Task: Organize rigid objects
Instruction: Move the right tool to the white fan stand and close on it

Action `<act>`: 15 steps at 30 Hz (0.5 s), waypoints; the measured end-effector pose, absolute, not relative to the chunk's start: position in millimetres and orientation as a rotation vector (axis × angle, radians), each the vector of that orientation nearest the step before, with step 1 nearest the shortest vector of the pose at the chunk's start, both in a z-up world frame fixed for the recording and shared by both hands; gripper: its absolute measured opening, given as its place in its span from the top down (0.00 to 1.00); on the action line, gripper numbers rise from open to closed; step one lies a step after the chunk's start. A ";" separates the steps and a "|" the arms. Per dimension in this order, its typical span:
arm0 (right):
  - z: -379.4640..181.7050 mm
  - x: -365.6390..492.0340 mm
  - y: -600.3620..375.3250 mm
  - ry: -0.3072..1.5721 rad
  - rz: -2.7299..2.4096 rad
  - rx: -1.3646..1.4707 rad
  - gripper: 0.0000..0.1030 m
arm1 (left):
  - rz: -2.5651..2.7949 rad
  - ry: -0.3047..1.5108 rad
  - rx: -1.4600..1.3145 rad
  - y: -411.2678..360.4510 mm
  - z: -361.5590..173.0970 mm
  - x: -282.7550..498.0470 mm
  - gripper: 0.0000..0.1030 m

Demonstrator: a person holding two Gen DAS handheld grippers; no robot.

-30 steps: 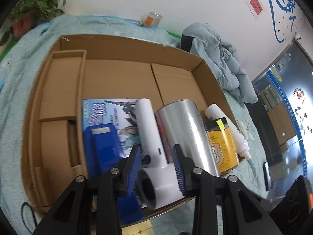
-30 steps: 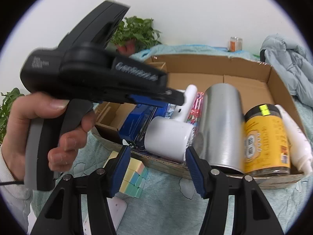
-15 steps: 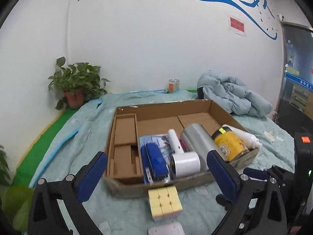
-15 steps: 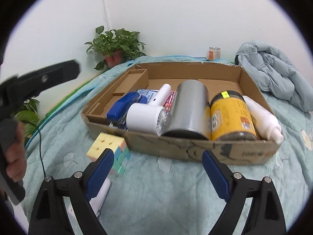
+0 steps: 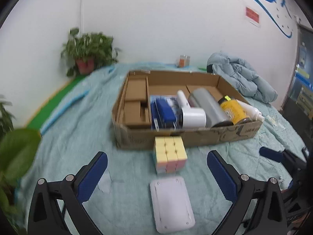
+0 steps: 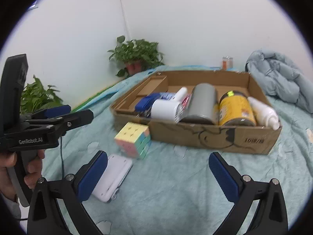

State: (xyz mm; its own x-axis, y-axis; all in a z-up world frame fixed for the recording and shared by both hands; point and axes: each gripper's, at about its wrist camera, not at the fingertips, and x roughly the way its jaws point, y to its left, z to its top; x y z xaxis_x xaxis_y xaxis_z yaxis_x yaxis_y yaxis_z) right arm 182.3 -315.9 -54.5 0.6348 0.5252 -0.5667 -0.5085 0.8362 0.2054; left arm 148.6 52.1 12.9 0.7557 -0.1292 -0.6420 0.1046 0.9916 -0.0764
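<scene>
you work over a bed point(image 5: 74, 125) under a pale teal quilt, set in a corner of white walls. a potted plant point(image 5: 88, 54) stands in that corner, a small jar point(image 5: 183, 60) sits at the back by the wall, and a blue-grey jacket point(image 5: 242, 78) lies heaped on the far right. more leaves point(image 6: 39, 96) crowd in at the left.

a shallow cardboard box point(image 5: 195, 137) lies on the quilt. along its near wall, left to right, lie a blue stapler point(image 5: 164, 111), a white dryer point(image 5: 192, 116), a steel cylinder point(image 5: 209, 105), a yellow can point(image 5: 233, 110) and a white bottle point(image 5: 251, 109), all on their sides and packed close. the box's left part holds cardboard inserts point(image 5: 135, 105).

a pastel cube point(image 5: 169, 156) stands on the quilt just in front of the box's near wall. a white slab point(image 5: 172, 203) lies flat just nearer to you than the cube.

your left gripper point(image 5: 157, 173) has its fingers spread wide and holds nothing; cube and slab sit in line between them. your right gripper point(image 6: 158, 173) is likewise spread wide and empty, over bare quilt.

only the left view shows the blue wall mural point(image 5: 273, 2), a red notice point(image 5: 252, 15) and the dark doorway at right. only the right view shows your left hand point(image 6: 11, 168) on the other gripper's handle, and print on the box front point(image 6: 254, 141).
</scene>
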 end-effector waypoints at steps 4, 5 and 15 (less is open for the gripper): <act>-73.4 180.1 -300.1 0.781 0.696 0.047 0.00 | -0.209 0.841 -0.133 63.3 -24.8 151.3 0.00; -80.1 178.5 -293.5 0.820 0.731 0.049 0.00 | -0.204 0.863 -0.140 63.5 -33.4 151.8 0.00; -115.1 168.4 -257.2 0.988 0.790 0.055 0.00 | -0.364 1.086 -0.312 53.5 -101.8 169.2 0.06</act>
State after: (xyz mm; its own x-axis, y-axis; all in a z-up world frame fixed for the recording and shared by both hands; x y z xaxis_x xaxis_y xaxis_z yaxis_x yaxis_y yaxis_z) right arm 168.4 -257.2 -115.1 0.3007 0.6191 -0.7255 -0.5715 0.7259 0.3826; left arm 169.2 53.5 -101.8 0.4181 -0.4346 -0.7977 0.1335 0.8980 -0.4193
